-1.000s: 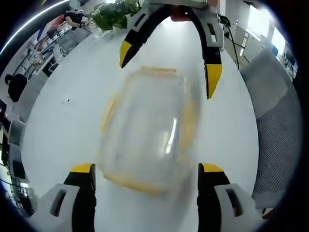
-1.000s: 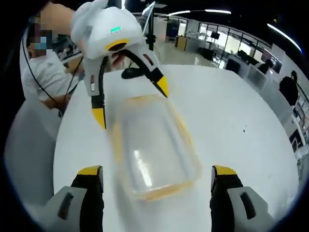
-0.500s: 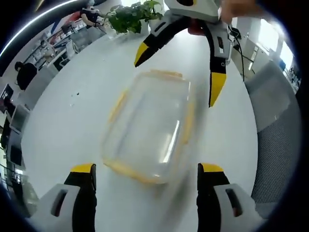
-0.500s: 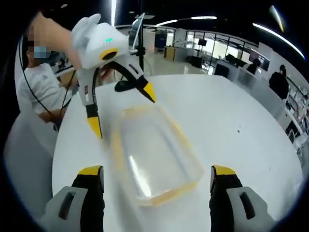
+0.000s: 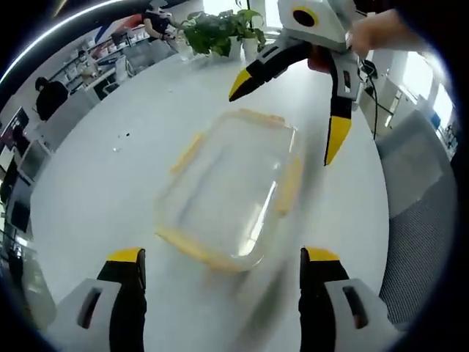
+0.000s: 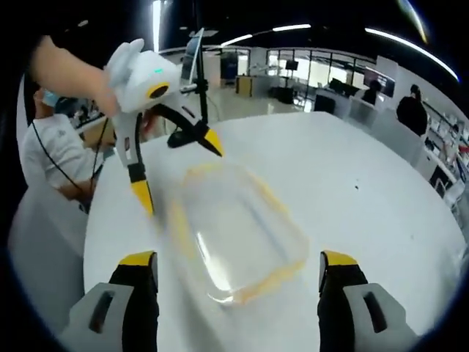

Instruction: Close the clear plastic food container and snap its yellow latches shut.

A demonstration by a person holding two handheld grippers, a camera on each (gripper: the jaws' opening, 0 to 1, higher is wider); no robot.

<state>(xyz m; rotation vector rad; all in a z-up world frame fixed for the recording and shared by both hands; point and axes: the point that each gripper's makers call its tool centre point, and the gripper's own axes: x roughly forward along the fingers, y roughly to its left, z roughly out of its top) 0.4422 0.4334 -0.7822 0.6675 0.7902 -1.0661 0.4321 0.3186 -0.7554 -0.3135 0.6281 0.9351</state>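
The left gripper view looks down from above the white table (image 5: pixel 95 169), along its own two wide-apart jaws at the bottom edge, toward the clear container (image 5: pixel 231 187) close ahead. The right gripper (image 5: pixel 297 110) faces it from the far side. The right gripper view looks back the opposite way across the same table (image 6: pixel 352 169), with the container (image 6: pixel 238 235) near and the left gripper (image 6: pixel 176 169) beyond. Both views share container and tabletop.

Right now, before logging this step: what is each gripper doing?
Left gripper: open, holding nothing, container ahead.
Right gripper: open, holding nothing.
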